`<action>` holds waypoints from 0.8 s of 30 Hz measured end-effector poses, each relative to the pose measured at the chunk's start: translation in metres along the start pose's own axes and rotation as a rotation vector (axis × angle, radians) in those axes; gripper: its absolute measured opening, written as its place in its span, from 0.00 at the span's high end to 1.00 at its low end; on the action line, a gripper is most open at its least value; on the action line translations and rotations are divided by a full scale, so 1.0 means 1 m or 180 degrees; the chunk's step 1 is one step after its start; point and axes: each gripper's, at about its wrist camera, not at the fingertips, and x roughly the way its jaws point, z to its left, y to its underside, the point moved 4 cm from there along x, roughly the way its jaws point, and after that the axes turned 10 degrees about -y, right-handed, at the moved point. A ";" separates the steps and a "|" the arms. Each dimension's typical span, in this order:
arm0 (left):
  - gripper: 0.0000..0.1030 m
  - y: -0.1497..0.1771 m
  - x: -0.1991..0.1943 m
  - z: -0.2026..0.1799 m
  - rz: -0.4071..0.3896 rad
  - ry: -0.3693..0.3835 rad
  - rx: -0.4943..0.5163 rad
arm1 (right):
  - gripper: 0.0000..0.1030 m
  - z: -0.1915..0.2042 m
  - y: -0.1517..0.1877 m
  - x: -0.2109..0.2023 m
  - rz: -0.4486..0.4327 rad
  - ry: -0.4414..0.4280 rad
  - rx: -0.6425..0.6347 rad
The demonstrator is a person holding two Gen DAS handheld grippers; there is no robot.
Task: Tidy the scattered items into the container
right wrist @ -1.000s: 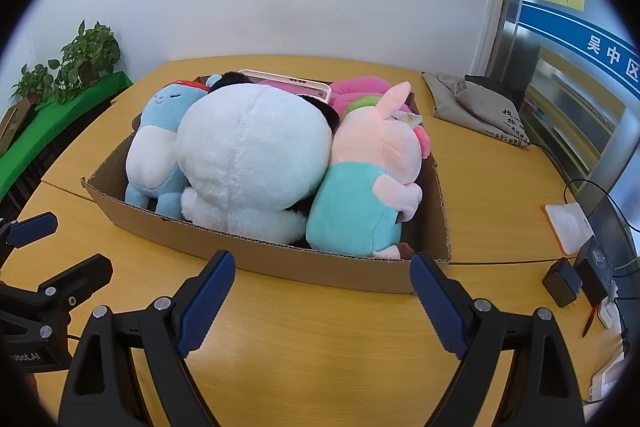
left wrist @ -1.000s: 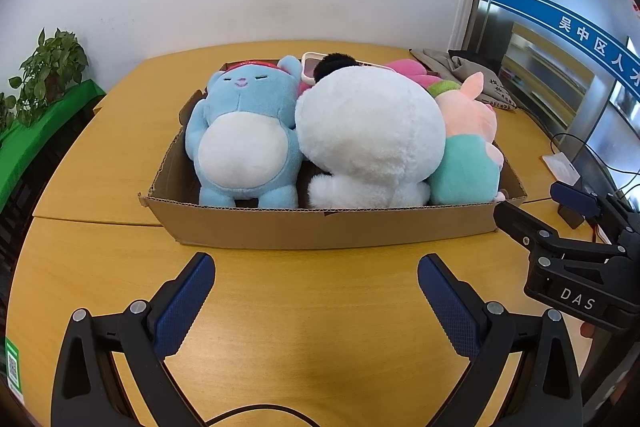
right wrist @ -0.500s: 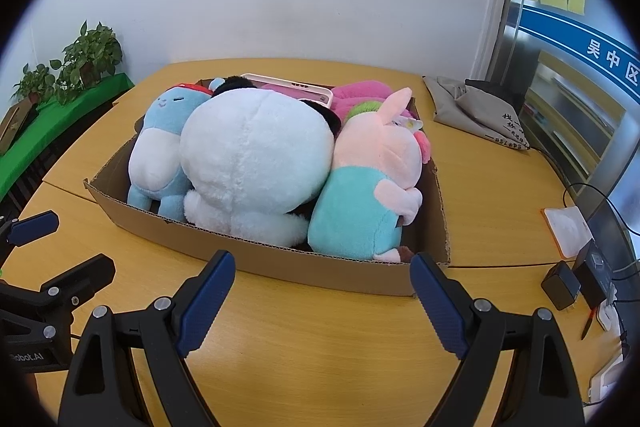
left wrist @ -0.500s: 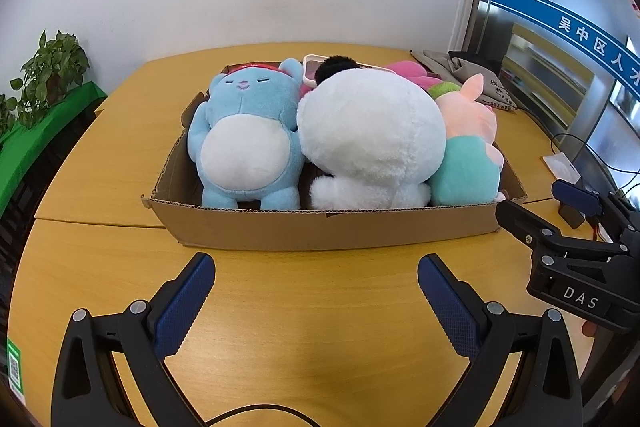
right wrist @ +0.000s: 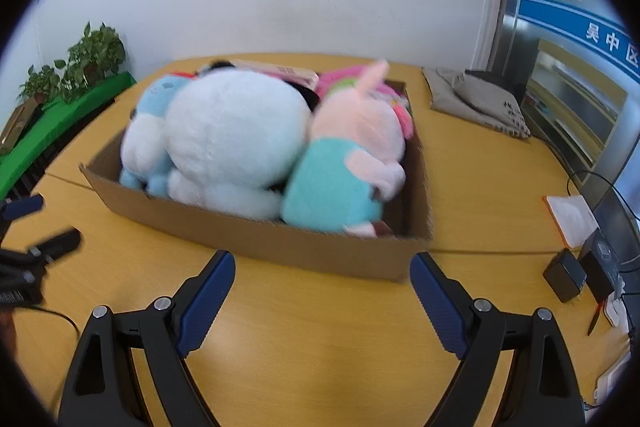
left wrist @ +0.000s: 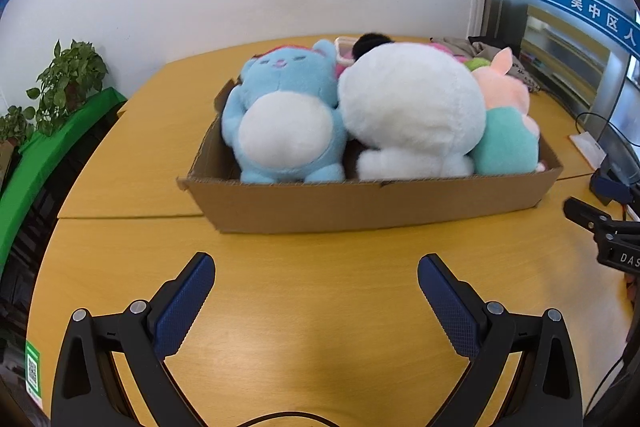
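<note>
Since the earlier frames both views have been shifted: the cardboard box now sits further right in the left wrist view, and the right wrist view is smeared by motion. The left gripper and right gripper are held over bare counter with jaws wide apart, nothing between them. The blue plush, white plush and pink-and-teal plush are packed in the box, piled well above its rim (the wall is low). No scattered item can be made out on the counter, though blur may hide one. A bump to the box could tip the tall toys out; the cables at the right could be snagged.
</note>
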 end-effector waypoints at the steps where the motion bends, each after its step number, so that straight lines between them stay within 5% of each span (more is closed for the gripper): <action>1: 0.00 0.005 0.004 0.006 0.0027 0.0000 0.0003 | 0.13 -0.011 0.010 0.004 0.0066 0.0004 0.0013; 7: 0.00 0.041 0.035 0.045 0.0205 0.0026 0.0026 | 0.13 -0.067 0.062 0.023 0.0365 -0.0028 0.0021; 15: 0.00 0.075 0.084 0.119 0.0498 0.0039 0.0202 | 0.11 -0.075 0.093 0.040 0.0476 -0.0271 -0.0540; 20: 0.00 0.074 0.097 0.151 0.0377 0.0166 0.0237 | 0.00 -0.086 0.093 0.050 0.0487 -0.0556 -0.0421; 24: 0.00 0.065 0.108 0.168 0.0183 0.0328 0.0370 | 0.00 -0.088 0.085 0.056 0.0504 -0.0657 -0.0532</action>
